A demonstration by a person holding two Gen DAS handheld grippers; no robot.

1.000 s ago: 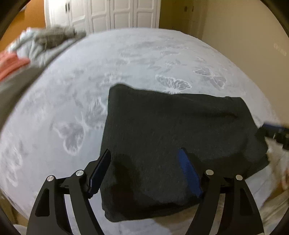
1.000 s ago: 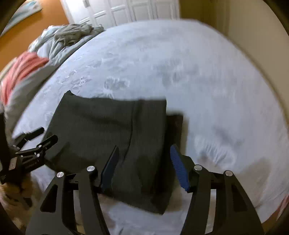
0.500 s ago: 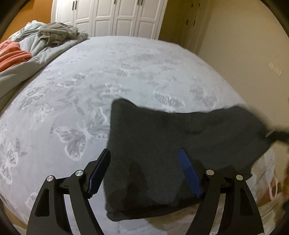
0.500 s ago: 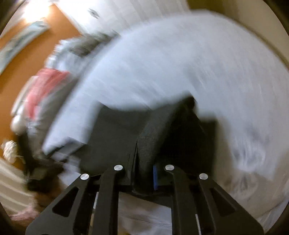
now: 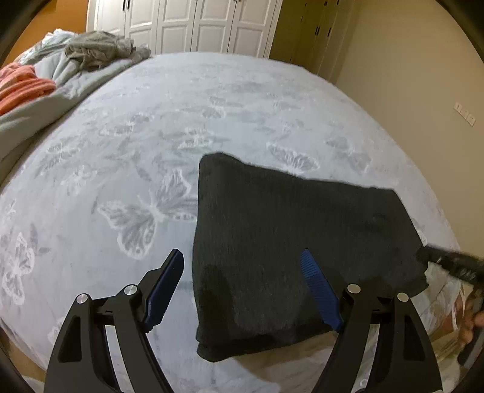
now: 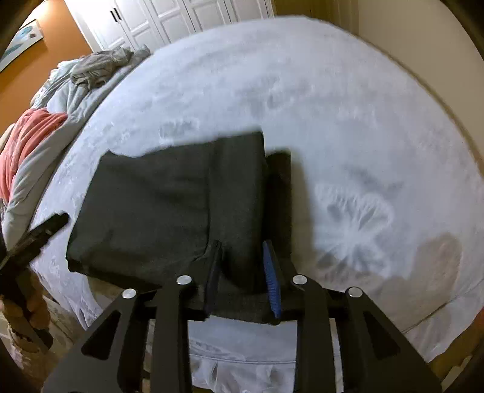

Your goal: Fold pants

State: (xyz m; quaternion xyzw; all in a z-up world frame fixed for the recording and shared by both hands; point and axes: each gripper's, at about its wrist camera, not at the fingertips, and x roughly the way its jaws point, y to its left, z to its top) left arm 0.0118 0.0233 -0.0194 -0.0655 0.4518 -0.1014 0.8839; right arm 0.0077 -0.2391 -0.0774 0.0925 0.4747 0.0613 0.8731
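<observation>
Dark gray pants [image 5: 290, 251], folded into a thick rectangle, lie at the near edge of the bed [image 5: 211, 99], on a pale bedspread with a butterfly print. Left wrist view: left claw [image 5: 242, 287] has its blue-padded fingers [image 5: 320, 290] wide apart, holding nothing, one finger over the bedspread just left of the pants' edge, the other over the dark cloth; whether they touch the fabric can't be told. This view shows the pants' top as one smooth panel and the butterflies sharp; the right claw shows only as a blurred black bar at the far right edge, meeting the pants' right corner. Right wrist view gives what the left misses: right claw [image 6: 243, 281] has its fingers narrowed on a bunched fold at the pants' [image 6: 169, 205] near right corner, cloth filling the gap between the blue pads [image 6: 270, 284], so clamped on the pants. It also shows a vertical seam or fold line down the middle and a narrower dark strip sticking out along the right side, beside the top layer. Left claw here is a blurred black shape at the left edge near the pants' left side; state unreadable from this view. Bedspread print is smeared here. Both views: crumpled gray bedding [image 5: 99, 51] and an orange-pink cloth [image 5: 21, 84] piled at the far left of the bed, white paneled closet doors [image 5: 196, 24] behind. Only the right view shows the orange wall [image 6: 39, 60] with a framed picture [image 6: 21, 39].
</observation>
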